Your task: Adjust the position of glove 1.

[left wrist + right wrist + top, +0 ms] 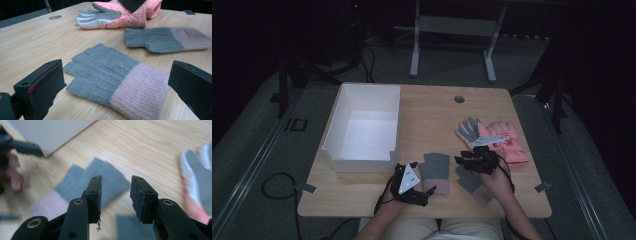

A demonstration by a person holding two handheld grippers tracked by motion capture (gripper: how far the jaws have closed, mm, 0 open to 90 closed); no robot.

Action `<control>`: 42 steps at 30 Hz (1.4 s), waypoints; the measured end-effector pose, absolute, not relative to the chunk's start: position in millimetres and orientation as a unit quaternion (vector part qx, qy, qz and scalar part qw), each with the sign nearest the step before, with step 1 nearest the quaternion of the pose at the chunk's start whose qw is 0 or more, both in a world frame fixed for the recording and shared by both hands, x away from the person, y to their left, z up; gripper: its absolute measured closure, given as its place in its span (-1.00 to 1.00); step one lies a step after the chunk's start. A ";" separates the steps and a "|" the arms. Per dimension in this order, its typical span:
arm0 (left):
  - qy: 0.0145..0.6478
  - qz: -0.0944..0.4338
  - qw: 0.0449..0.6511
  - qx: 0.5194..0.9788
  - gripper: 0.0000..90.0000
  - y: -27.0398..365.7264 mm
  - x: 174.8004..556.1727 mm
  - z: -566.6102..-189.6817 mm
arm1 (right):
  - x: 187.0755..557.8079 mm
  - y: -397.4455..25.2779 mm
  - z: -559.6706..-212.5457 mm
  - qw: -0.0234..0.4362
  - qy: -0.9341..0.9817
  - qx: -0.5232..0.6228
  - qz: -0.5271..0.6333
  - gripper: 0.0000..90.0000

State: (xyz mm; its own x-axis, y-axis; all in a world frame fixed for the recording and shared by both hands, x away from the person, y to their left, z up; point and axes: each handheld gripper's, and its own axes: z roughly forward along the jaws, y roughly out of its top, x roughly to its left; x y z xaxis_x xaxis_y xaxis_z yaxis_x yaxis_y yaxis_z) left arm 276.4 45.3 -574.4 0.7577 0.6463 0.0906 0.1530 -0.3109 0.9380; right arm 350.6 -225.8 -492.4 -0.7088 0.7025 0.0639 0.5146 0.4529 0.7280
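Two grey knit fingerless gloves with pink cuffs lie flat on the wooden table. My left gripper [422,177] is open wide at the cuff end of the nearer glove [435,170], whose cuff [140,87] lies between the two jaws. The second knit glove [472,182] [165,38] lies to its right, partly under my right hand. My right gripper [472,160] [116,181] hovers above the table, open, holding nothing. A pair of pink padded gloves [507,142] with grey and white palms [100,18] lies behind.
A white open box [362,127] stands on the left half of the table, close to the left gripper. A round cable hole [459,98] sits near the far edge. Bare wood lies between the box and the gloves.
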 end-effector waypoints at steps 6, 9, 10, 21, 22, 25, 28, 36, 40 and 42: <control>0.261 0.236 0.528 0.773 -1.00 45.6 275.9 -574.5 | 343.5 -262.3 -510.8 0.121 0.875 0.337 0.326 0.37; 0.261 0.236 0.528 0.773 -1.00 45.4 275.9 -574.5 | 339.3 -272.1 -525.4 0.121 0.885 0.330 0.304 0.37; 0.261 0.236 0.527 0.774 -1.00 45.1 276.0 -574.5 | 339.3 -274.3 -529.9 0.119 0.888 0.332 0.294 0.37; 0.260 0.238 0.530 0.772 -1.00 45.4 275.1 -574.7 | 345.0 -272.8 -539.0 0.098 0.903 0.331 0.255 0.74; 0.261 0.237 0.527 0.773 -1.00 45.2 275.5 -574.5 | 345.0 -272.0 -538.5 0.097 0.902 0.336 0.252 0.77; 0.261 0.238 0.528 0.772 -1.00 45.2 275.3 -574.6 | 343.3 -268.3 -536.2 0.098 0.902 0.344 0.241 0.86; 0.262 0.238 0.528 0.772 -1.00 45.2 275.2 -574.6 | 334.6 -263.3 -527.9 0.095 0.903 0.345 0.236 0.88; 0.261 0.240 0.529 0.772 -1.00 44.9 274.9 -574.6 | 300.2 -270.9 -494.5 0.130 0.850 0.401 0.315 0.88; 0.259 0.240 0.528 0.772 -1.00 44.8 274.8 -574.5 | 279.6 -287.3 -484.8 0.168 0.791 0.471 0.353 0.88; 0.258 0.241 0.528 0.772 -1.00 44.7 274.7 -574.6 | 273.8 -292.9 -486.1 0.180 0.775 0.492 0.354 0.88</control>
State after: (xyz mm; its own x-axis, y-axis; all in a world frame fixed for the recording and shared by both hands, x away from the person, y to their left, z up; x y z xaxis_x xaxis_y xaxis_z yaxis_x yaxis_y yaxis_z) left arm 274.7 44.7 -574.6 0.7507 0.6532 0.0990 0.1448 -0.3088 0.9400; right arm 273.8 -292.9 -486.1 -0.4511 0.8898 0.0684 0.6345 0.2659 0.7258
